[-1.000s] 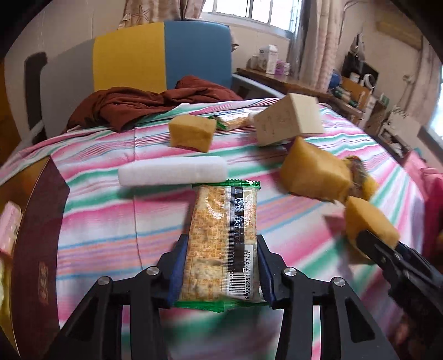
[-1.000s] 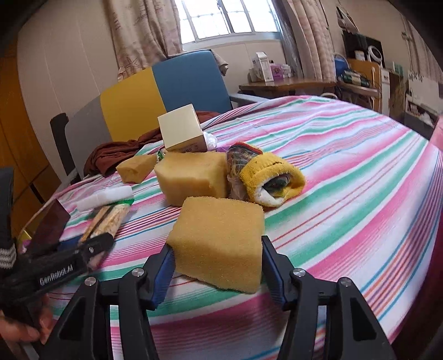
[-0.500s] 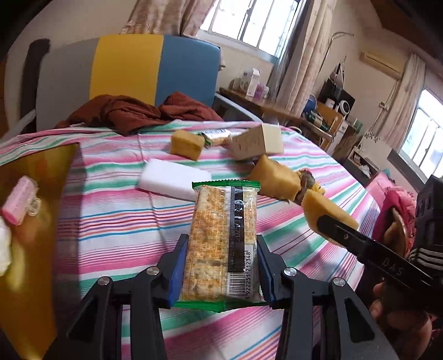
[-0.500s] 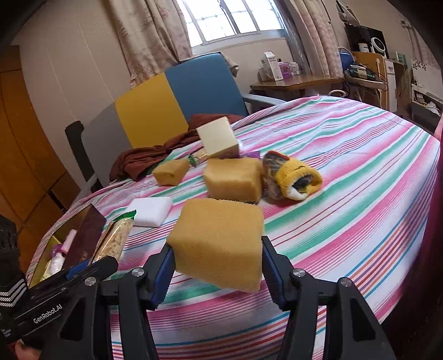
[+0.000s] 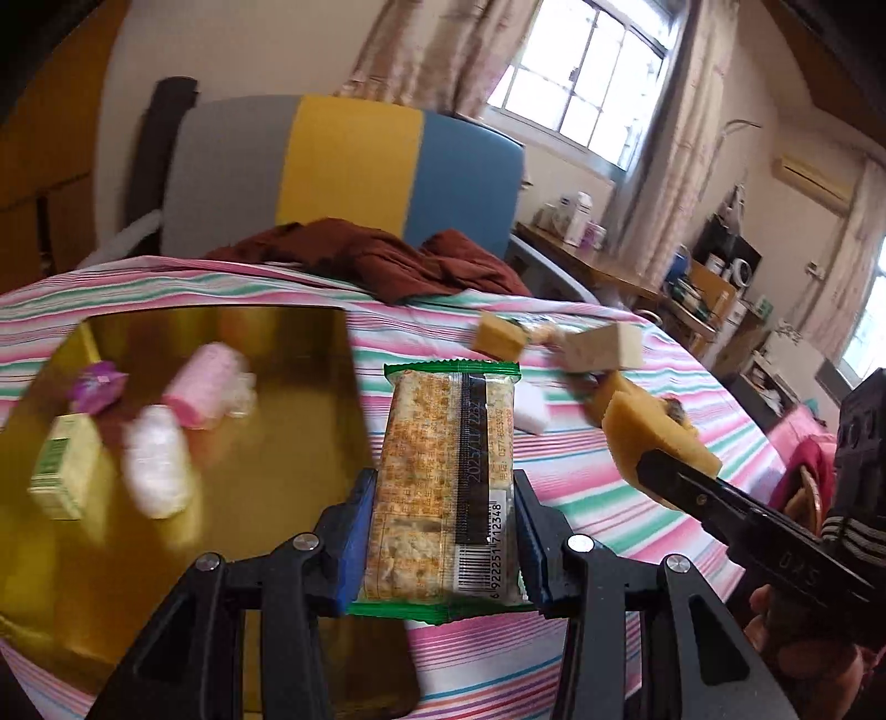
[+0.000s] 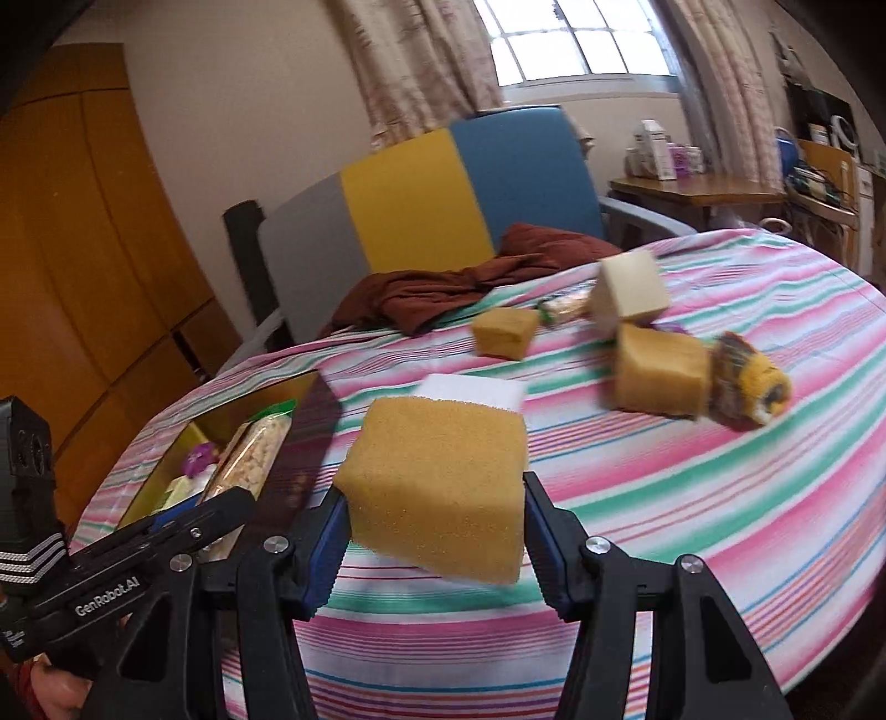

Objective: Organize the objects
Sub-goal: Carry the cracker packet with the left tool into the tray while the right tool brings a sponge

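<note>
while blurred, seemingly porous sponge block (image 6: 437, 482).

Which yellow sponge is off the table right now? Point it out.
The yellow sponge clamped in the right gripper. The small sponge near the brown cloth and the sponge beside the rolled sock both lie on the striped tablecloth.

A chair (image 6: 421, 188) with grey, yellow and blue panels stands at the far edge of the striped tablecloth (image 6: 692, 498). A maroon cloth (image 6: 459, 282) lies crumpled before it. Curtains (image 6: 421, 61) flank a window (image 6: 576, 50); a wooden desk (image 6: 698, 191) stands far right.
</note>
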The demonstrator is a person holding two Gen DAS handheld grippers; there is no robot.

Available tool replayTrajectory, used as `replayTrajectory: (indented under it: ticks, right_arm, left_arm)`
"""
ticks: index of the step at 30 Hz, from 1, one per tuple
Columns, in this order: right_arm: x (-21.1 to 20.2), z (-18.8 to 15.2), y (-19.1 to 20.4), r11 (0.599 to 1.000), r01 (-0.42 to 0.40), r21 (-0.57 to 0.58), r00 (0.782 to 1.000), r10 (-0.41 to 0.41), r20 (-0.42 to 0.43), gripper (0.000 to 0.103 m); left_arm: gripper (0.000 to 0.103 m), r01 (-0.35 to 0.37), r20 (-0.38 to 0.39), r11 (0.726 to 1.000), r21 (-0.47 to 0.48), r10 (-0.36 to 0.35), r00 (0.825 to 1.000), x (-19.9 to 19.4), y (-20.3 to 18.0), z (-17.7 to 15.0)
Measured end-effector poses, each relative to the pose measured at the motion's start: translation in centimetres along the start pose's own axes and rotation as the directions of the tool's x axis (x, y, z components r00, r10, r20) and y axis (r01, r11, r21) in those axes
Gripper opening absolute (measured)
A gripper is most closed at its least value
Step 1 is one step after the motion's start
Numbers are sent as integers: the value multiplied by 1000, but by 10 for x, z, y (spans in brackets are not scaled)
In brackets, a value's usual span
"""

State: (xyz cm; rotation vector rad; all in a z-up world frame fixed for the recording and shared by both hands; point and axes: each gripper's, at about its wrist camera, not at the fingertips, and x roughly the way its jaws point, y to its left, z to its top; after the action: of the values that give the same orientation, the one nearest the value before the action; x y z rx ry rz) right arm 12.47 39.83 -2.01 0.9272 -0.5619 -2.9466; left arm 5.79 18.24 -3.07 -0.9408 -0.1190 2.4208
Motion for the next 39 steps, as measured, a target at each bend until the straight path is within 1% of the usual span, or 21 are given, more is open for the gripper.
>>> replayTrajectory:
  ticks: [3, 6, 9, 13, 15, 17, 22, 25, 26, 28, 29, 31, 32, 33, 34, 36, 37, 38, 39]
  right_arm:
    - [7, 1, 27, 997, -56, -55, 998, 55, -19, 58]
    - [14, 0, 58, 986, -118, -121, 992, 112, -54, 58]
    - [22, -1, 91, 966, -177, -188, 983, 164, -84, 58]
    - [37, -6, 126, 936, -235, -261, 968, 203, -146, 58]
    - [45, -10, 142, 922, -252, -294, 962, 204, -183, 59]
    - [54, -17, 157, 913, -251, -322, 956, 182, -229, 59]
    - [79, -27, 176, 913, -255, -317, 942, 160, -296, 59]
    - [89, -30, 184, 913, -281, -295, 926, 177, -334, 63]
    - [91, -31, 186, 914, -278, -295, 925, 171, -340, 63]
    - [97, -34, 190, 917, -271, -292, 921, 158, -356, 63]
    - [99, -35, 191, 919, -275, -282, 916, 161, -368, 64]
    - [100, -36, 189, 924, -284, -255, 908, 173, -381, 67]
    - [98, -37, 188, 924, -296, -241, 906, 192, -378, 68]
    - [97, -36, 187, 924, -302, -232, 906, 203, -373, 71]
    - [96, -35, 185, 926, -304, -226, 907, 208, -366, 77]
    - [91, -32, 181, 930, -298, -215, 914, 213, -345, 78]
    - [87, -29, 178, 932, -303, -201, 915, 224, -336, 78]
    - [84, -27, 175, 932, -309, -190, 915, 236, -328, 78]
    - [79, -24, 170, 933, -316, -172, 916, 253, -312, 78]
  left_arm:
    - [46, -47, 8, 998, -33, 47, 999, -11, 22, -2]
    - [46, -93, 8, 994, -65, 94, 996, -21, 46, -5]
    - [46, -149, 8, 985, -89, 150, 989, -33, 71, -10]
    - [46, -197, -11, 974, -115, 197, 980, -41, 97, -17]
    - [46, -223, -28, 968, -117, 221, 975, -42, 107, -20]
    - [46, -246, -51, 961, -125, 241, 969, -42, 119, -21]
    - [46, -290, -95, 949, -122, 279, 956, -42, 134, -26]
    - [46, -327, -119, 939, -106, 314, 942, -42, 142, -31]
    - [46, -341, -132, 934, -107, 327, 936, -41, 145, -33]
    - [46, -380, -138, 922, -78, 368, 920, -39, 145, -33]
    - [46, -380, -143, 922, -75, 367, 919, -39, 146, -34]
    - [50, -361, -132, 928, -96, 348, 928, -43, 147, -35]
    - [59, -362, -120, 926, -107, 349, 929, -46, 146, -36]
    - [69, -372, -104, 921, -113, 361, 927, -50, 145, -35]
    - [71, -382, -90, 917, -114, 373, 923, -53, 144, -35]
    - [81, -418, -43, 902, -110, 416, 908, -62, 140, -33]
    - [83, -424, -18, 899, -111, 425, 905, -67, 139, -31]
    - [87, -427, 11, 897, -117, 431, 902, -73, 137, -30]
    - [93, -430, 32, 894, -125, 437, 899, -78, 136, -28]
